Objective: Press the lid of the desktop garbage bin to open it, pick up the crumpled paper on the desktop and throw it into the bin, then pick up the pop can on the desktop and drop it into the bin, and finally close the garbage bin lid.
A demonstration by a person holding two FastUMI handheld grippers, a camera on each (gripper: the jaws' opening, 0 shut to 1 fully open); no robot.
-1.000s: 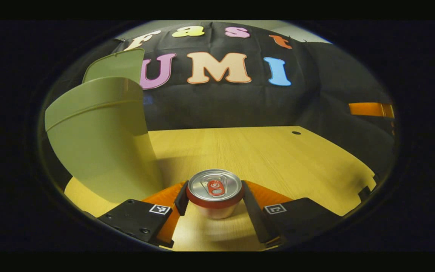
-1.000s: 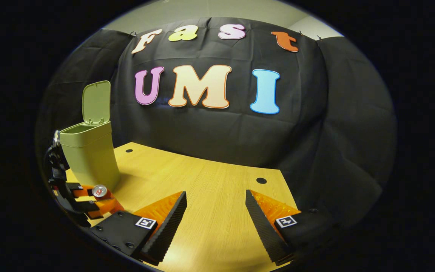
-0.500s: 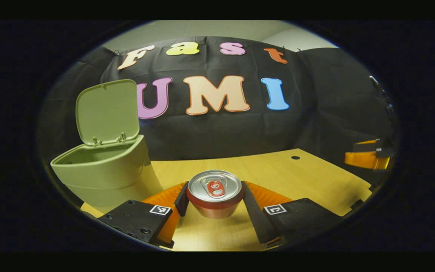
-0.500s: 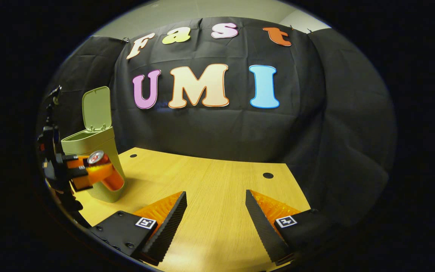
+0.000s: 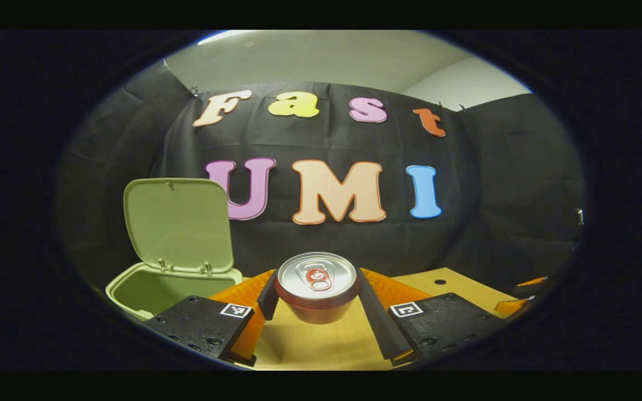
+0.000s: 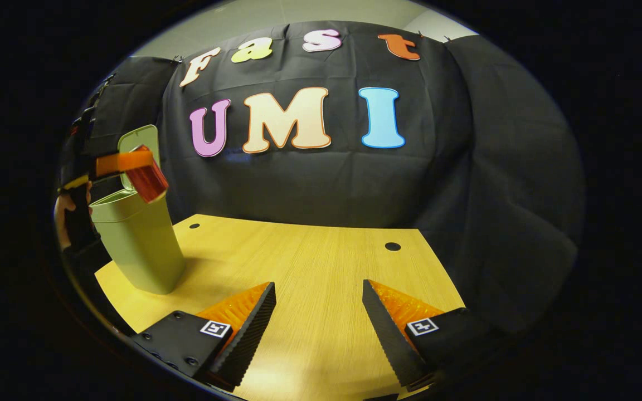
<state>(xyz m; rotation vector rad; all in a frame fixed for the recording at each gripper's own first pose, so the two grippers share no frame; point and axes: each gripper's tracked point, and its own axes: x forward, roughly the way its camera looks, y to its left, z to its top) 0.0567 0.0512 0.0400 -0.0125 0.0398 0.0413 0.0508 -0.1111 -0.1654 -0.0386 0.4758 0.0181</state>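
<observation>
**Can held above the open bin**

Left gripper view: the left hand-held gripper [image 5: 316, 298] is raised clear of the tabletop [image 5: 455, 281], its two fingers closed against opposite sides of one pop can [image 5: 316, 287]. The can stands upright in the grip, its silver top and pull tab facing the camera. To the gripper's left and lower down sits one green bin [image 5: 154, 289], its mouth open and its lid [image 5: 179, 223] hinged up and standing nearly upright at the back.

Right gripper view: the same left gripper appears far off at the left edge, holding the can [image 6: 147, 179] just above the rim of the bin [image 6: 140, 245], with part of a hand visible behind it. The can appears tilted here. The right hand-held gripper [image 6: 318, 326] is low over the tabletop [image 6: 321, 256], well apart from the bin; its jaws stand wide apart with nothing between them.

Count: two grippers, one can, one bin with one lid.
</observation>
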